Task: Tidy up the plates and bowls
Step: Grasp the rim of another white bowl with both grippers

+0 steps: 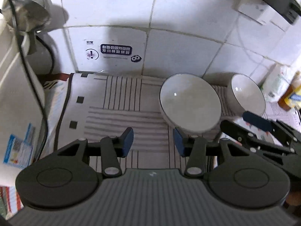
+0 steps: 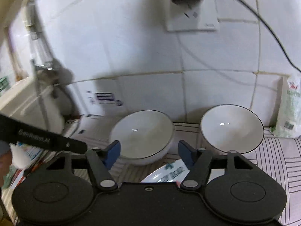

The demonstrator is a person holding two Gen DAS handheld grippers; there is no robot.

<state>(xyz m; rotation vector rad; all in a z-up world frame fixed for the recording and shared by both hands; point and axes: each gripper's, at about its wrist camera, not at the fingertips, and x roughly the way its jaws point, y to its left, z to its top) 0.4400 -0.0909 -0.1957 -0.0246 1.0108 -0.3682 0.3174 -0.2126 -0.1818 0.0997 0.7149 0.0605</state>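
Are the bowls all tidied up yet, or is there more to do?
Looks partly done: two white bowls, the left bowl and the right bowl, sit side by side on the striped mat by the wall. In hand: nothing; the left gripper and right gripper are both open and empty. Probably left: a plate with writing lies just below the right gripper.

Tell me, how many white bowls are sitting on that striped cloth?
2. The left bowl and the right bowl sit side by side on the striped cloth near the tiled wall. Others may be hidden.
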